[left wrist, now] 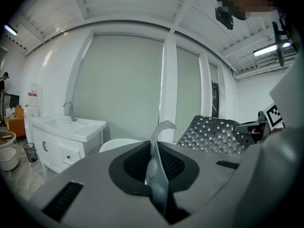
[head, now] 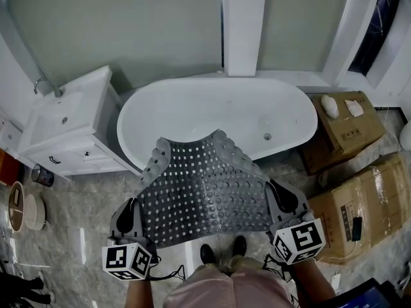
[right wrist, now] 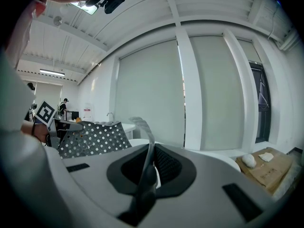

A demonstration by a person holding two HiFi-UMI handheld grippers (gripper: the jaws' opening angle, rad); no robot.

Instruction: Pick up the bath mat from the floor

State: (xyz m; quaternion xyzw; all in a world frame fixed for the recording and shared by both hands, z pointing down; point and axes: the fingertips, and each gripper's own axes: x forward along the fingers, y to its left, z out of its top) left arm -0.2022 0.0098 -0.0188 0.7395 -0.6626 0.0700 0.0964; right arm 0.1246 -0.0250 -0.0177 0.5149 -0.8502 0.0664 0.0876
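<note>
**Mat lifted, pinched only at its edges**

My left gripper and right gripper had their fingers clenched on the near corners of the bath mat. It hung spread between them, clear of the floor, before the bathtub. Only thin rims were pinched, and I judged the sagging weight could peel a corner free.

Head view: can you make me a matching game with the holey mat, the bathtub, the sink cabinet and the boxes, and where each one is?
1. grey perforated rubber bath mat
2. white oval bathtub
3. white sink cabinet
4. brown cardboard boxes

A. picture's right side
B. pinched by the left gripper and right gripper
C. picture's left side
D. centre, beyond the mat

Pairs: 1-B, 2-D, 3-C, 4-A
</note>
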